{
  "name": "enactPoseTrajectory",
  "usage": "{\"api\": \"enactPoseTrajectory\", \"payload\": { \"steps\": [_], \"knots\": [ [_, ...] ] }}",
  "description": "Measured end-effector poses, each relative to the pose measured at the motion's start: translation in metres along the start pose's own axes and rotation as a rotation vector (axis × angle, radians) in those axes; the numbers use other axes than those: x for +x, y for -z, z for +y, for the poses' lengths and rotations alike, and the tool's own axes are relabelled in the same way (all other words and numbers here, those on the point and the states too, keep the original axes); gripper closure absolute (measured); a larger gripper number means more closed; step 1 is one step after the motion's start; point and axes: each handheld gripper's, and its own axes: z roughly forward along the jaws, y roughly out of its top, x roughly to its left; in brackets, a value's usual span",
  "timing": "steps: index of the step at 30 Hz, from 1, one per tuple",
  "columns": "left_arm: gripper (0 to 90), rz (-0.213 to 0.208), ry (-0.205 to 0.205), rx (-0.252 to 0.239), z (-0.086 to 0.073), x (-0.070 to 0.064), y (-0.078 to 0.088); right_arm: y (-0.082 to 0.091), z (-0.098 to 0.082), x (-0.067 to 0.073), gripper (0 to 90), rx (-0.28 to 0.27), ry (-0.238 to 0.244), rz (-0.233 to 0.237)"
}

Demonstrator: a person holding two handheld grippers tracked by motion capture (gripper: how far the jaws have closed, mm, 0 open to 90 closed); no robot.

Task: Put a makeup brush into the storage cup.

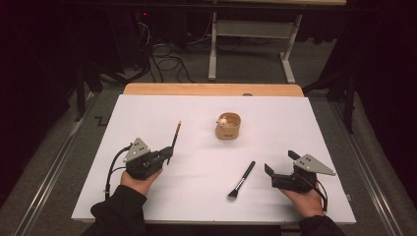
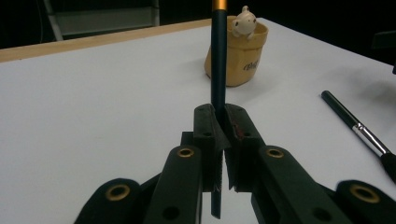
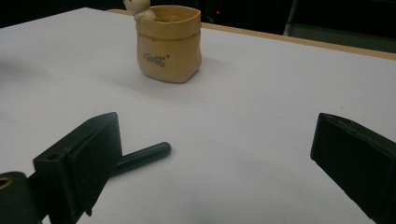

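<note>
My left gripper (image 1: 168,155) is shut on a slim dark brush handle with an orange-gold band (image 1: 175,135), which points away over the white board. In the left gripper view the handle (image 2: 218,56) runs up between the closed jaws (image 2: 219,114). A tan sack-shaped pot (image 1: 229,127) (image 2: 243,56) (image 3: 169,44) with a small pale figurine (image 2: 244,21) on its rim stands in the middle. A black makeup brush (image 1: 242,180) (image 2: 355,123) lies on the board left of my right gripper (image 1: 278,161), which is open (image 3: 217,126); the brush's handle end (image 3: 147,156) lies beside its left jaw.
The white board (image 1: 147,113) covers a wooden table whose far edge (image 1: 211,89) shows. Beyond it stand a metal desk frame (image 1: 212,54) and cables (image 1: 167,61) on the floor. A person's hands and dark sleeves come in from the near edge.
</note>
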Motion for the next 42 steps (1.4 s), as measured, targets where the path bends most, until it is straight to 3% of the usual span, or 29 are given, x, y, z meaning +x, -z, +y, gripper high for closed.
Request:
{"api": "enactPoseTrajectory", "payload": {
  "steps": [4, 18, 31, 42],
  "knots": [
    [84.1, -0.003, 0.006, -0.021, -0.001, 0.002, 0.001, 0.000, 0.000, 0.001, 2.8, -0.001, 0.004, 0.000],
    [84.1, -0.014, -0.001, -0.006, -0.003, 0.002, 0.000, 0.002, 0.002, 0.001, 3.0, -0.015, -0.001, -0.004],
    [84.1, -0.024, 0.005, -0.028, 0.001, 0.003, 0.003, 0.010, 0.042, 0.017, 3.3, -0.065, 0.042, -0.003],
    [84.1, -0.020, 0.003, -0.038, 0.002, 0.004, 0.005, -0.009, 0.068, 0.039, 3.9, -0.064, 0.073, 0.043]
  ]
}}
